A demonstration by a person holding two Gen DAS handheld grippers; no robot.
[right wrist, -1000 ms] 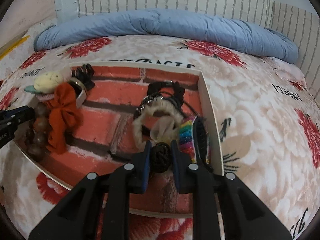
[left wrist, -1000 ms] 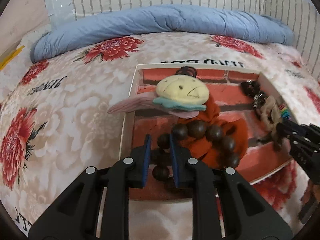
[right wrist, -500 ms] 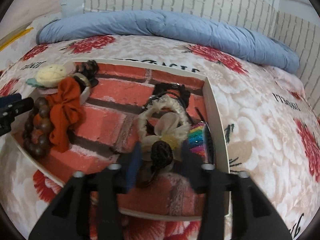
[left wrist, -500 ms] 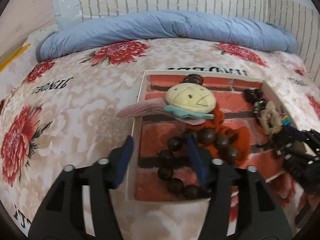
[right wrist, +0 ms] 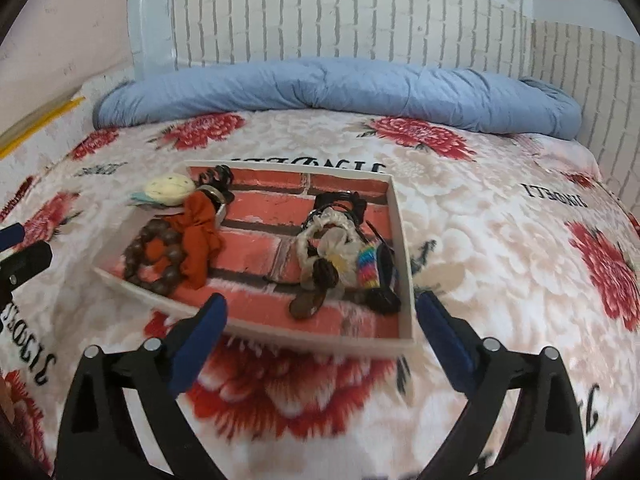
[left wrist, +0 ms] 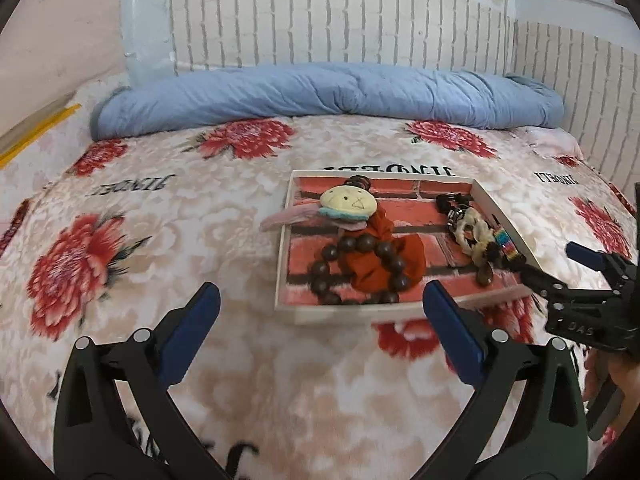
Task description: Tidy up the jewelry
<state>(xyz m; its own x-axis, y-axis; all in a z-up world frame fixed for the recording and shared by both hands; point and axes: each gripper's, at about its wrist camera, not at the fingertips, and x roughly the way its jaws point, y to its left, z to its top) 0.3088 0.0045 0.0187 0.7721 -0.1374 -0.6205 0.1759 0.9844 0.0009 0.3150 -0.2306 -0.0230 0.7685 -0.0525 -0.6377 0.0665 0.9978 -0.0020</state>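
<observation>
Both tools stand spread wide with nothing between their pads. The left tool (left wrist: 320, 320) and the right tool (right wrist: 320, 320) have just been opening, and each now hangs above the flowered bedspread (left wrist: 160, 216) at the near edge of the tray (right wrist: 402, 216).

The jewelry lies inside that shallow white tray with the brick-print floor. Along its left side rest the dark bead bracelet (left wrist: 352, 268), draped over the orange scrunchie (left wrist: 384, 256), and a soft yellow plush piece (left wrist: 347, 203) that leans out over the left rim. Along the right side sits a tangle — a cream braided band (right wrist: 324, 236), black hair ties (right wrist: 340, 202), a rainbow-striped piece (right wrist: 369, 266) and a dark pendant (right wrist: 306, 304) near the front edge.

My reading is that a placing step is just finished: everything visible is in the tray and neither tool carries anything. No loose item shows on the bed — so the task looks close to done. If more sorting is wanted, the next move calls for a narrow pinch on a single strand of the right-hand tangle, lifted slowly so the neighbours do not drag along.
</observation>
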